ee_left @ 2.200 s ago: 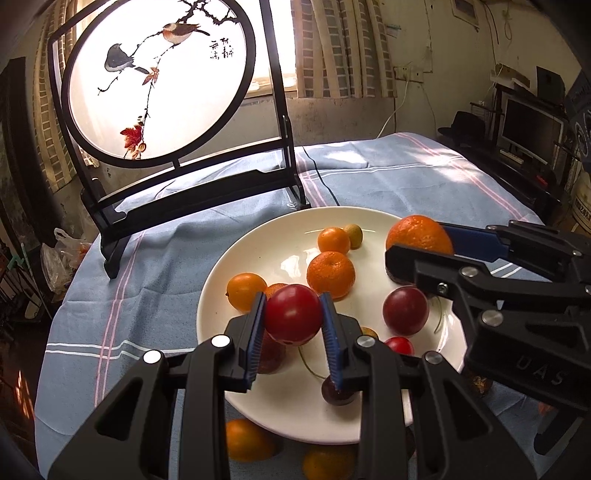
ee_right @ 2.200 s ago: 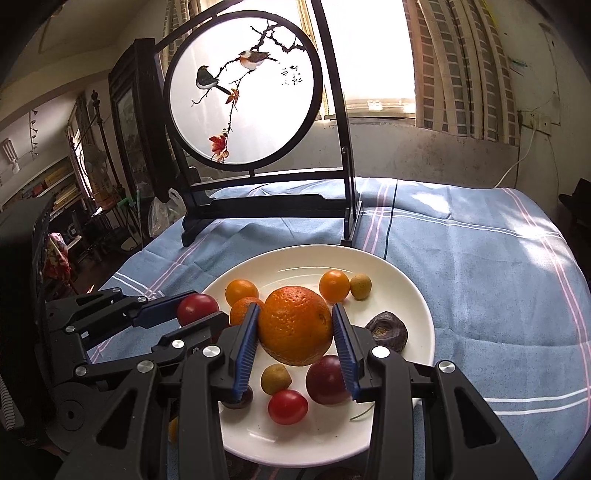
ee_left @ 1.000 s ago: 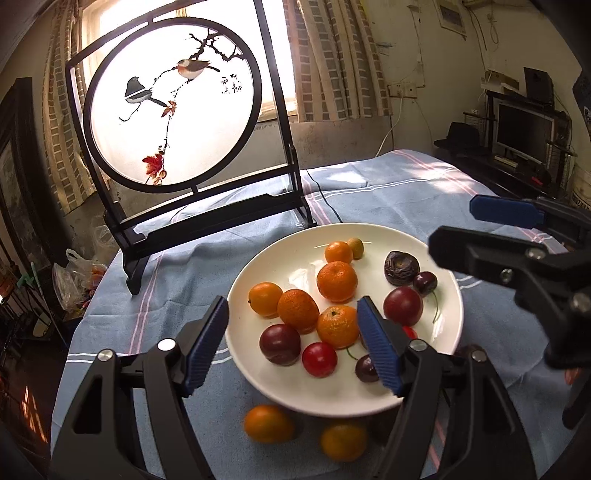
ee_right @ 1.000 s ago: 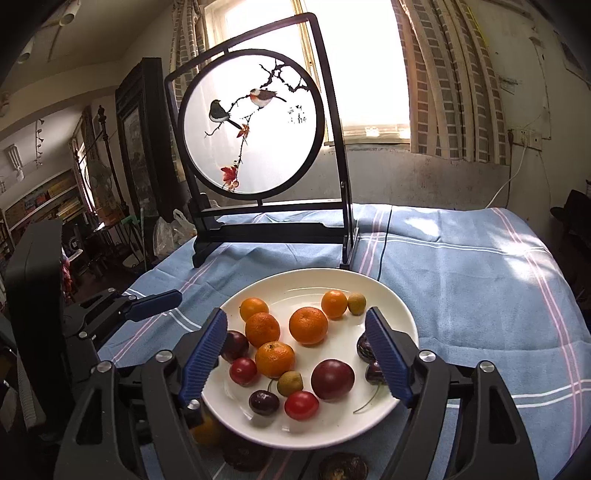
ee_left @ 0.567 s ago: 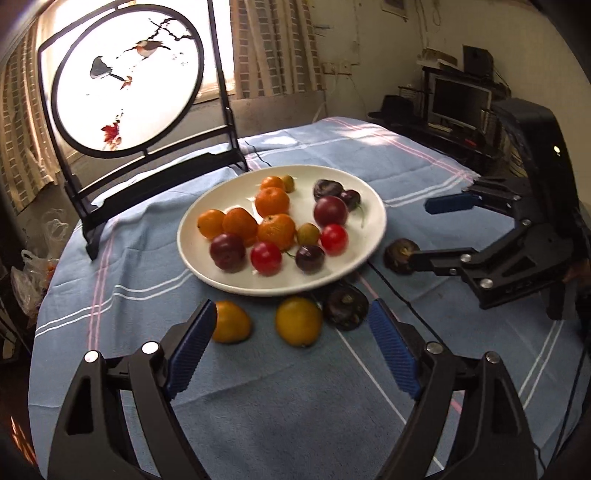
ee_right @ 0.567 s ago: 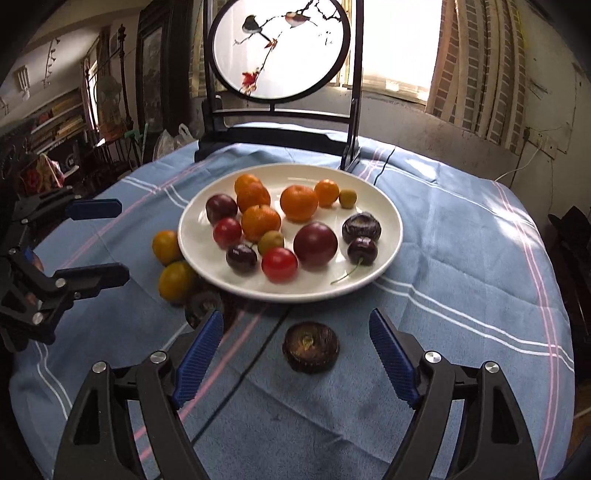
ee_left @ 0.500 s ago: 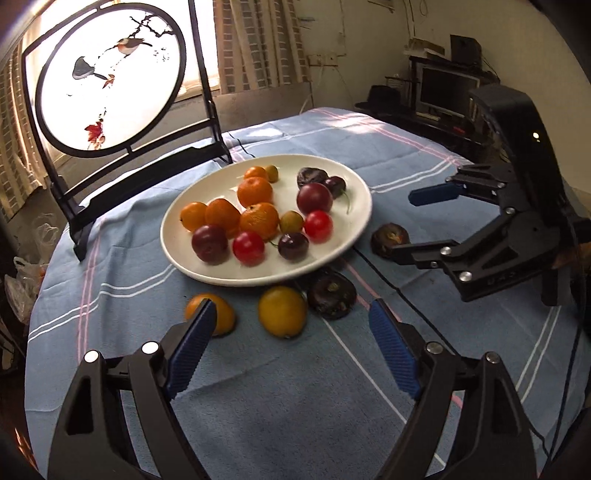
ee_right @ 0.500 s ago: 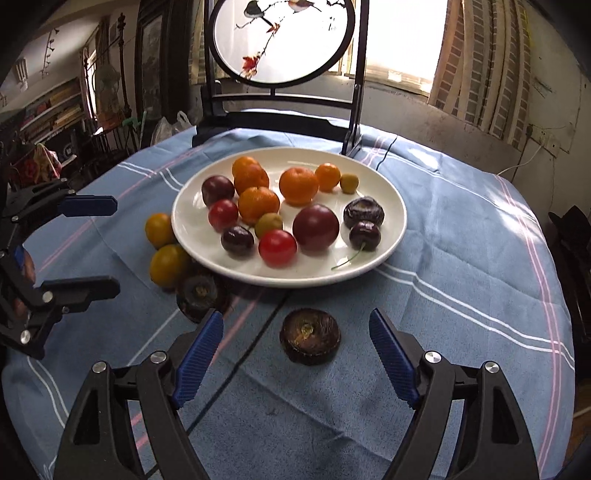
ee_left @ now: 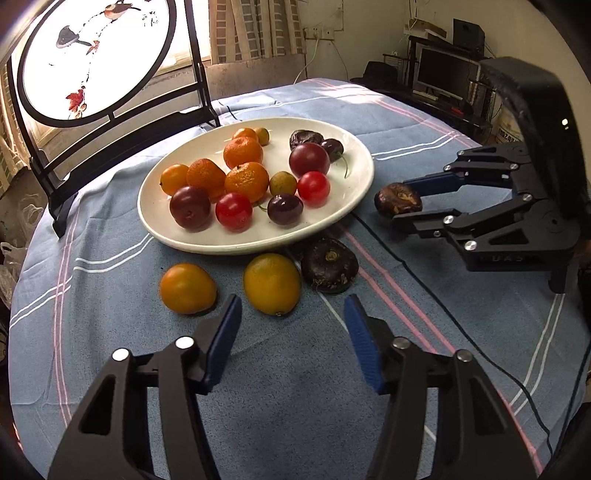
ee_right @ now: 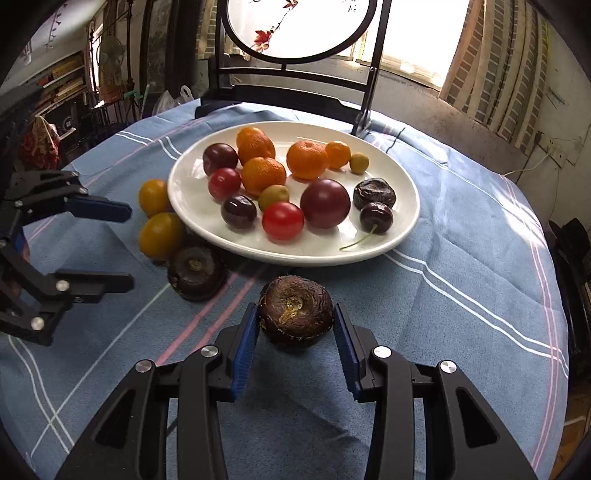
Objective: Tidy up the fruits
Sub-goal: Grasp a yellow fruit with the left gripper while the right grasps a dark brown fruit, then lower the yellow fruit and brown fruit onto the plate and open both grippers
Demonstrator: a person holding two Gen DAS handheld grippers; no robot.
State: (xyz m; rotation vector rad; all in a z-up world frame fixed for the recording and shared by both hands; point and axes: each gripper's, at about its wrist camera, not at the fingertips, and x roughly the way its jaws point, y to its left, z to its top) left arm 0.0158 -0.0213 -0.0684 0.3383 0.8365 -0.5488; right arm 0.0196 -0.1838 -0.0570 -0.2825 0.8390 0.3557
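Observation:
A white plate (ee_left: pixel 364 168) (ee_right: pixel 406 218) holds several oranges, plums, cherries and small red fruits. On the blue cloth in front of it lie two orange fruits (ee_left: pixel 272 283) (ee_left: pixel 187 288) and a dark wrinkled fruit (ee_left: pixel 330 264) (ee_right: pixel 195 272). My left gripper (ee_left: pixel 293 332) is open and empty, just short of the nearer orange fruit (ee_right: pixel 161 236). My right gripper (ee_right: pixel 295 326) has its jaws around a second dark wrinkled fruit (ee_right: pixel 295 311) (ee_left: pixel 398 199) on the cloth, pads close beside it.
A black stand with a round bird-painted screen (ee_left: pixel 92 59) (ee_right: pixel 306 26) rises behind the plate. A thin black cable (ee_left: pixel 424 284) runs across the cloth. A monitor and shelves (ee_left: pixel 443 74) stand beyond the table's right edge.
Both grippers have moved down and forward toward the loose fruits. The left jaws have narrowed in front of the orange fruit. The right jaws have narrowed around the dark wrinkled fruit.

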